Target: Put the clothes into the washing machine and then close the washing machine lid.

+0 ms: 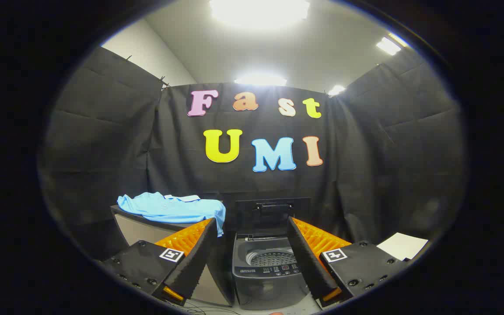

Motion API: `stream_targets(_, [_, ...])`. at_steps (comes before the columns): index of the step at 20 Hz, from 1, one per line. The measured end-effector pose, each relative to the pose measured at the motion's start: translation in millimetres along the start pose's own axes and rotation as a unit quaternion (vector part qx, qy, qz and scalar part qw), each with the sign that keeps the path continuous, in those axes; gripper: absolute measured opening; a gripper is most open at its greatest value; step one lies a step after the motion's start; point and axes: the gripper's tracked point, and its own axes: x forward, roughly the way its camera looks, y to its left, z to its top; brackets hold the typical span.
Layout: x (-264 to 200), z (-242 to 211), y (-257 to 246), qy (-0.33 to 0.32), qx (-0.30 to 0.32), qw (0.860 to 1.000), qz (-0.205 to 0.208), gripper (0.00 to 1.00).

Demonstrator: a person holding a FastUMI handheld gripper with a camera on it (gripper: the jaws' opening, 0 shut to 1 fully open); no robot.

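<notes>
A booth hung with black cloth: one tool (252,236) is held out toward one small top-loading washing machine (266,273), its two fingers (195,258) spread wide apart and gripping nothing. The machine stands on the floor just beyond the fingers and shows between them, its lid (273,213) raised upright at the back so that the perforated drum (273,258) lies open to view, with a row of buttons on the control panel (274,270) along its front edge. One light blue garment (174,208), the only piece of clothing in sight, lies spread flat on top of one table (136,227) that stands just beside the machine on its left; one corner of the cloth hangs over the table's edge, close behind the left finger. One white sheet of paper (403,245) lies off to the right, beyond the right finger's mount. Four ceiling lights (258,11) glare overhead above the cloth walls
</notes>
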Motion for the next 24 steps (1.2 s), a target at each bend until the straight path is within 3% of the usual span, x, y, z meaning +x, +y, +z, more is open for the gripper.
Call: stream_targets(24, [-26.6,-8.7,-6.3,0.016,-0.008,1.0,0.022,0.99])
